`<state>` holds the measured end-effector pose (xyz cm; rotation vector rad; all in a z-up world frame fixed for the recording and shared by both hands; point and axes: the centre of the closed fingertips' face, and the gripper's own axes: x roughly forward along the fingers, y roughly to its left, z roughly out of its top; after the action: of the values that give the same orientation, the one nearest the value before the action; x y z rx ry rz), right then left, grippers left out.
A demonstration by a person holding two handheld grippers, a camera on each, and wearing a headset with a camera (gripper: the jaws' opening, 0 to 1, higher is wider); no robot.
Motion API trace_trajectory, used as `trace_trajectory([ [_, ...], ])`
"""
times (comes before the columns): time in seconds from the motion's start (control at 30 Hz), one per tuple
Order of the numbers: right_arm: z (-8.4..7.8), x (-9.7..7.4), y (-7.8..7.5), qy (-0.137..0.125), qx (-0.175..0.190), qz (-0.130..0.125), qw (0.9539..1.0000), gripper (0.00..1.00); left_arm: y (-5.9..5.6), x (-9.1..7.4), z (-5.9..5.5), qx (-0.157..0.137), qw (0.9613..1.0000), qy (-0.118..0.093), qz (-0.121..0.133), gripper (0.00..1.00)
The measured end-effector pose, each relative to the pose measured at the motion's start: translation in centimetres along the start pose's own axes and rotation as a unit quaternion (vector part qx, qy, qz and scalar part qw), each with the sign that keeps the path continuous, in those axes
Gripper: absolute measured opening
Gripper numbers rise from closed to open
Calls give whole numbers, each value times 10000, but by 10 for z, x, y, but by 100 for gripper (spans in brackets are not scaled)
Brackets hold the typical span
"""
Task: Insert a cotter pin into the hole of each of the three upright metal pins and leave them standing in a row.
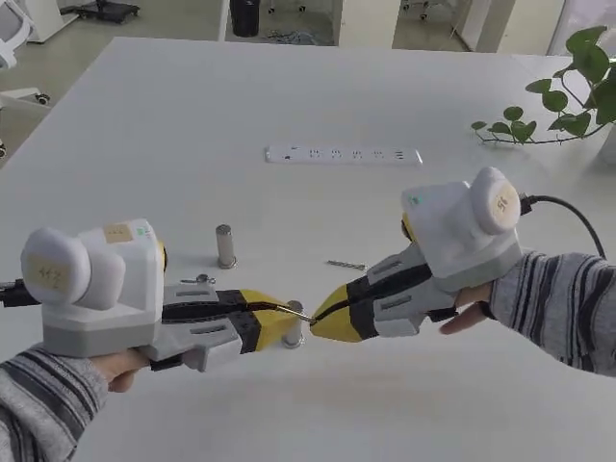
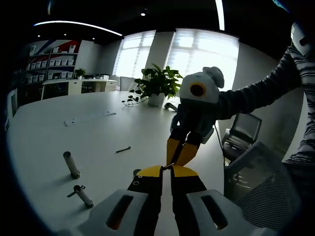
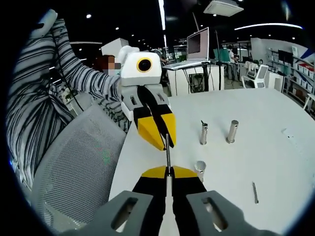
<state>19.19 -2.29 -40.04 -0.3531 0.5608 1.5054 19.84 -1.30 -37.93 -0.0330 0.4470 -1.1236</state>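
Both grippers meet tip to tip at the near middle of the white table. A thin cotter pin bridges them: my right gripper is shut on one end, and my left gripper is shut on the other. Directly below the tips stands a short metal pin. A second bare pin stands upright further back on the left. A third pin carries a cotter pin through its top. One loose cotter pin lies flat.
A white power strip lies across the far middle of the table. A potted plant trails leaves at the far right edge. A grey mesh chair sits beside the near edge.
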Motion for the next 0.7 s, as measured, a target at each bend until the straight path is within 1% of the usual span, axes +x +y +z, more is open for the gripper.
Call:
trace_trajectory([
  [0.07,-2,0,-2,91,-160,-79,9998,0,2,0,-2,22,10000,25,63,2],
  [0.1,-2,0,-3,87,-165,-98,9998,0,4,0,-2,-74,9999,22,143,1],
  [0.13,-3,-1,-6,127,-202,-147,9996,0,5,0,-2,-79,9999,8,150,1],
  [0.2,-7,-2,-10,237,-287,-243,9990,0,7,0,-2,-54,9997,-60,236,4],
  [0.27,-10,-4,-15,336,-356,-334,9982,0,10,1,-4,-47,9994,-62,337,5],
  [0.3,-12,-5,-17,375,-373,-390,9978,0,15,1,-6,31,9987,-30,499,6],
  [0.37,-15,-6,-21,431,-395,-446,9973,0,16,2,-8,60,9984,-34,569,8],
  [0.4,-16,-7,-22,450,-408,-474,9970,0,19,2,-8,90,9974,-66,706,9],
  [0.43,-18,-8,-24,494,-433,-499,9966,0,20,3,-8,147,9969,-109,762,11],
  [0.53,-23,-9,-28,574,-457,-560,9957,0,24,6,-14,322,9945,-76,998,14],
  [0.57,-24,-9,-28,598,-461,-568,9955,0,29,6,-18,375,9922,-26,1184,15],
  [0.6,-26,-10,-30,654,-504,-607,9947,0,30,8,-20,342,9919,-12,1226,16],
  [0.63,-28,-11,-32,695,-522,-620,9943,0,33,9,-22,344,9901,-29,1361,17],
  [0.67,-29,-11,-33,718,-532,-630,9940,0,33,11,-22,352,9897,-62,1384,18],
  [0.7,-30,-12,-34,757,-547,-650,9935,0,36,11,-24,288,9876,-75,1541,19],
])
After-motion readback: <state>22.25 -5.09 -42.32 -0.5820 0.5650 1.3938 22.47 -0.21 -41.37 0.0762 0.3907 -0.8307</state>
